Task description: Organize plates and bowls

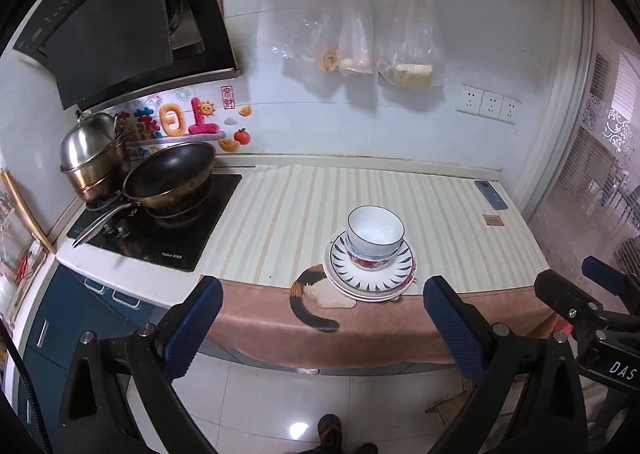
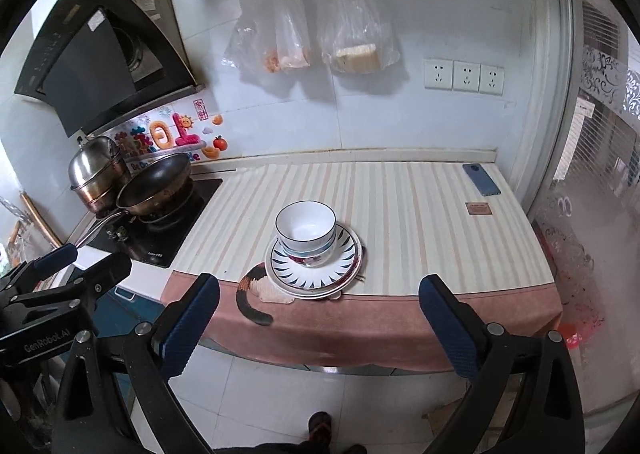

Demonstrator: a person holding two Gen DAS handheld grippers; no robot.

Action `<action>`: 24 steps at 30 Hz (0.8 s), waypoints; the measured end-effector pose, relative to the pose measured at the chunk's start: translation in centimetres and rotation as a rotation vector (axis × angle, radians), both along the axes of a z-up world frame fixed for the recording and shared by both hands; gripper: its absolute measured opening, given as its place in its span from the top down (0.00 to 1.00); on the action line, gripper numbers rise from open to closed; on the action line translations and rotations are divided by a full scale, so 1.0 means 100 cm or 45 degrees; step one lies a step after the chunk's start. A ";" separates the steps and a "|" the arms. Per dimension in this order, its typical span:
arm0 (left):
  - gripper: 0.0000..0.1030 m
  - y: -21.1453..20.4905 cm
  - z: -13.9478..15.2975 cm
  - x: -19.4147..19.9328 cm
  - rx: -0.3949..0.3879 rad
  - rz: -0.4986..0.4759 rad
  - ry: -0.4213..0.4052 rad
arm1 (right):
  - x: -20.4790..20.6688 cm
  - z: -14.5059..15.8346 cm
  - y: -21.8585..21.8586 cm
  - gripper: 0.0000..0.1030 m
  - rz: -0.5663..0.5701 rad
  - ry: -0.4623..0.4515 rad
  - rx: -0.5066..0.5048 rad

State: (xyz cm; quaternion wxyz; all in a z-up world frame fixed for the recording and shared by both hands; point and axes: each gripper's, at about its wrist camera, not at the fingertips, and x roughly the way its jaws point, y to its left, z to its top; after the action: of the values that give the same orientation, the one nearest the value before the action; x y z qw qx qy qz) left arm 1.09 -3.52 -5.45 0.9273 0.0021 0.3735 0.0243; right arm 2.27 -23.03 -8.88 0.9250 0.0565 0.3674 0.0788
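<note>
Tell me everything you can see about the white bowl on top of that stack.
The white bowl looks like glazed ceramic, deep and round, with a thin dark line around its rim. It sits upright and empty, nested in a second, patterned bowl. Both rest on stacked plates with dark blue petal marks, near the front edge of the striped cloth. Nothing grips it.

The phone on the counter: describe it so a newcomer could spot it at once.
Start at the striped cloth covering the counter, then follow it to the far right corner below the wall sockets. The phone lies flat there, a dark blue slab, larger than the small brown tag nearer you.
</note>
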 end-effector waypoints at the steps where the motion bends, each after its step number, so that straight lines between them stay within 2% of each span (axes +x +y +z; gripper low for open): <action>1: 0.00 0.001 0.000 -0.003 -0.005 0.004 -0.001 | -0.004 0.002 -0.001 0.01 0.001 -0.004 -0.002; 9: 0.00 0.000 -0.001 -0.027 0.003 0.032 -0.003 | -0.028 0.007 -0.004 0.01 0.006 -0.023 -0.010; 24: 0.00 0.006 0.004 -0.038 0.003 0.045 -0.019 | -0.036 0.005 -0.001 0.01 0.008 -0.018 -0.005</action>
State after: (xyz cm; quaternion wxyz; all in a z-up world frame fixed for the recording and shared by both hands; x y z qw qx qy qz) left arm -2.68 -2.94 -5.01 0.9294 -0.0036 0.3666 0.0413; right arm -1.31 -23.09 -8.36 0.9275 0.0528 0.3610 0.0815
